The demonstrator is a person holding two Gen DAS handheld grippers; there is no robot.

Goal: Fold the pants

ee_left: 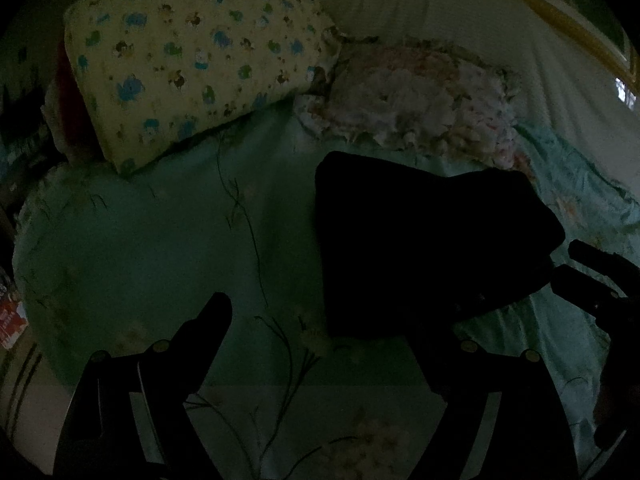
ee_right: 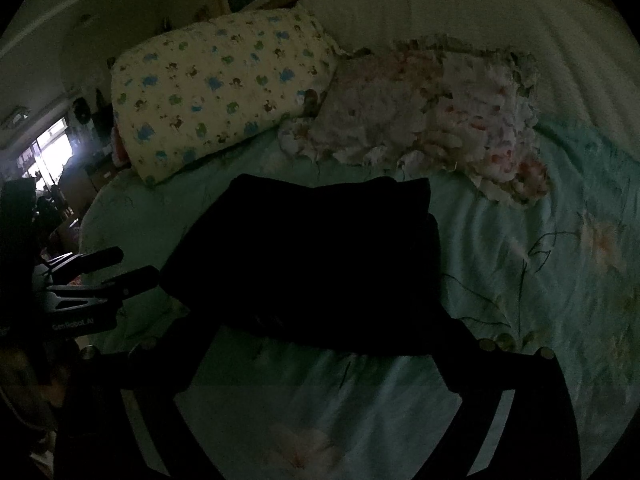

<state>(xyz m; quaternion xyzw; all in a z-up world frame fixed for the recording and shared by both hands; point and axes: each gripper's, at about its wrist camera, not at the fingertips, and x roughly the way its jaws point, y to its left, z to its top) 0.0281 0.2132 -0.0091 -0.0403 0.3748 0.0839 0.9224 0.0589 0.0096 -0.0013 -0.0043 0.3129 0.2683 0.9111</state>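
Our left gripper (ee_left: 320, 344) sits nearest the lens in the left wrist view, its two fingers spread wide and holding nothing; the left finger (ee_left: 208, 320) hovers over bare sheet, while the right one disappears against the near edge of the black pants (ee_left: 420, 248), so we cannot tell whether it touches the cloth. We see those pants as a compact folded bundle, roughly square, lying on the pale green floral bedsheet (ee_left: 160, 240) around the middle of the bed.

From the right wrist view, our right gripper (ee_right: 324, 320) is likewise spread apart, its dark fingers merging with the near edge of the same bundle (the room is very dim, and black on black hides the fingertips), so contact is not something we can judge. Nothing appears pinched between them.

Each gripper shows in the other's camera: the right one enters from the right side of the left view, just beside the bundle's right edge, and the left one points in at the bundle's left edge in the right view.

Beyond the pants, toward the head of the bed, a cream pillow with blue and green cartoon print (ee_left: 192, 68) lies to the left, and a ruffled pink floral pillow (ee_left: 420, 96) lies to the right, their corners meeting. Behind them rises a white padded headboard (ee_left: 440, 8). A bright window (ee_right: 52, 152) glows at the far left.
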